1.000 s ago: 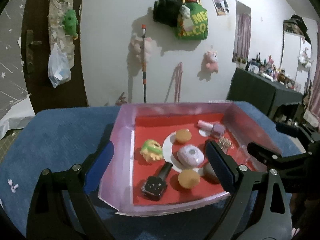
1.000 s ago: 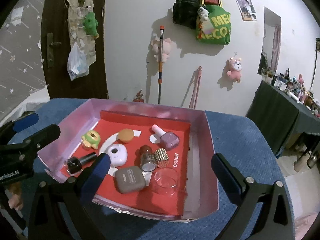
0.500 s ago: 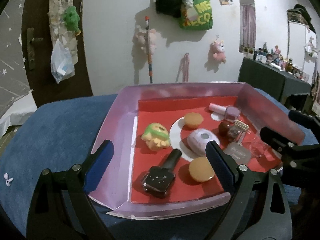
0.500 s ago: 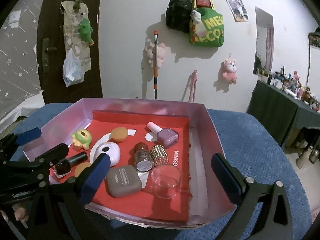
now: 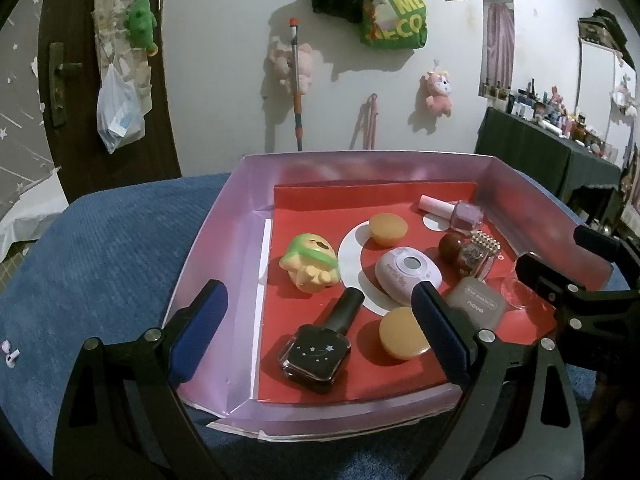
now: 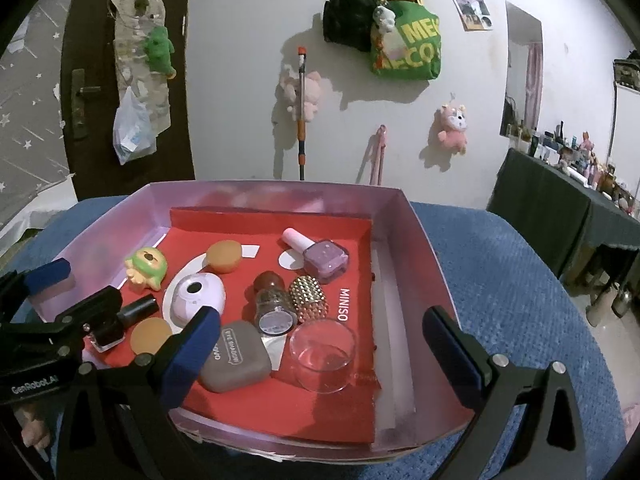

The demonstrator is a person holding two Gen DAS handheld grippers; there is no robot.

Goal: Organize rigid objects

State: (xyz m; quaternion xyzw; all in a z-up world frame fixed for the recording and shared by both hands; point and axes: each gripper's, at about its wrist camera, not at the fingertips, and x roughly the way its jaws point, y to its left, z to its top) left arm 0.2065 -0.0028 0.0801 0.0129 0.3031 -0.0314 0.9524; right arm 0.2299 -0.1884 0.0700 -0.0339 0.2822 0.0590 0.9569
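A pink tray (image 5: 224,240) with a red liner holds a green-and-yellow toy (image 5: 310,260), a black nail polish bottle (image 5: 320,344), two orange discs (image 5: 402,334), a lilac oval device (image 5: 408,274), a grey eye shadow case (image 6: 236,356), a pink nail polish bottle (image 6: 316,254), a brown-capped jar (image 6: 274,304), a studded gold piece (image 6: 308,298) and a clear glass (image 6: 322,354). My left gripper (image 5: 318,294) hangs open over the tray's near left part. My right gripper (image 6: 322,318) hangs open above the glass. Neither holds anything.
The tray rests on a blue textured cloth (image 5: 100,240). A small white earbud (image 5: 10,354) lies at the cloth's left edge. A dark side table (image 6: 560,208) crowded with bottles stands to the right. Bags and plush toys hang on the white wall behind.
Both grippers have sunk toward the tray, so it fills more of each view. Their jaws stay as wide as before, and the objects have not moved.
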